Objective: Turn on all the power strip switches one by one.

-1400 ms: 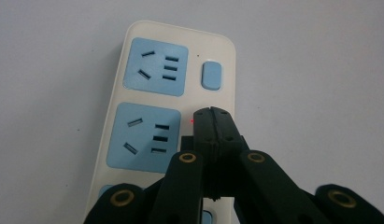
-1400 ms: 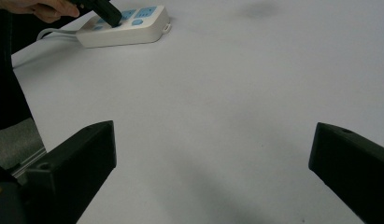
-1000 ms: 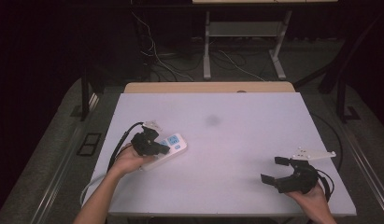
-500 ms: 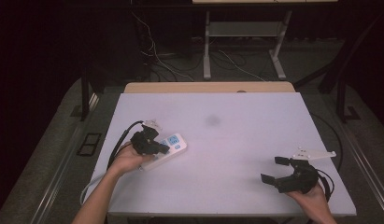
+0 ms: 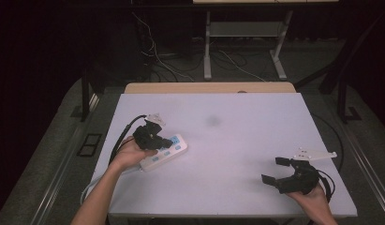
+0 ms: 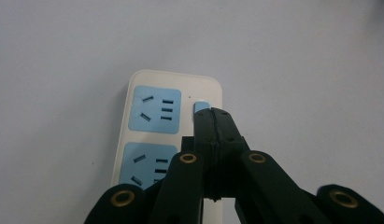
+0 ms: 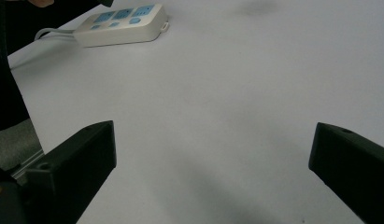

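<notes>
Power strip (image 6: pixel 168 135) is seen lying on the table's (image 5: pixel 237 140) left side, with the closed tips of the left gripper (image 6: pixel 213 116) set on its blue switch (image 6: pixel 202 106). A sideways slip could be caused by off-centre pressing, and the strip pushed away. That contact is given by the left gripper view; from above it is hidden, while the right gripper (image 5: pixel 280 170) is seen spread open, well apart.

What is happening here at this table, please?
A person works with a claw in each hand at a white table. The left claw is shut, and its tip sits at the small blue switch of a white power strip with blue sockets, as if to press it. The right claw is open, apart from the strip, near the table's front right corner.
</notes>
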Demonstrator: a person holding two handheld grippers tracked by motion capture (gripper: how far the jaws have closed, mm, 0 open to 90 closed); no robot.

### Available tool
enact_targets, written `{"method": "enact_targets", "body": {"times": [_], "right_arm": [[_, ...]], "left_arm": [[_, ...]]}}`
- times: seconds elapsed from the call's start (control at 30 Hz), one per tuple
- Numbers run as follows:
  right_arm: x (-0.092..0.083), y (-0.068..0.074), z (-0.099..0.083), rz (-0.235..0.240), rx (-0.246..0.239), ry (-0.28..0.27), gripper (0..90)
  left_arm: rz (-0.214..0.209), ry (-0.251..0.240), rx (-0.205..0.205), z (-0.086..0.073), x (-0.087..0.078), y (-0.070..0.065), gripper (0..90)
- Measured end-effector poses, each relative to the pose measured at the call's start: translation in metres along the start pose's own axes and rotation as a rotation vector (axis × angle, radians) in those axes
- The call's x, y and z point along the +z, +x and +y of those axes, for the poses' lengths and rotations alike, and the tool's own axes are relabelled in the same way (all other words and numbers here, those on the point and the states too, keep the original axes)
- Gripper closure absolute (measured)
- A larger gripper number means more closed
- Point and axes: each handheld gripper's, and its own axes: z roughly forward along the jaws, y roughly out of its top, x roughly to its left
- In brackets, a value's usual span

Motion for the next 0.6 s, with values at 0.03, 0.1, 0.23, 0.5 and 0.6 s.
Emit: {"method": "enact_targets", "body": {"times": [0.03,0.1,0.23,0.5,0.6], "right_arm": [[0.0,0.0,0.0,0.0,0.0,0.0,0.6],[0.0,0.0,0.0,0.0,0.0,-0.001,0.6],[-0.001,0.0,0.0,-0.001,-0.001,-0.002,0.6],[-0.001,0.0,0.0,-0.002,-0.001,-0.003,0.6],[0.0,0.0,0.0,-0.002,-0.002,-0.001,0.6]], "left_arm": [[-0.001,0.003,0.002,0.002,0.0,-0.001,89.5],[-0.003,0.003,0.006,0.005,0.001,-0.002,89.5],[-0.006,0.008,0.022,0.01,0.005,-0.004,89.5],[-0.006,0.017,0.03,0.013,0.015,-0.004,89.5],[-0.01,0.01,0.027,0.014,0.018,-0.003,89.5]]}}
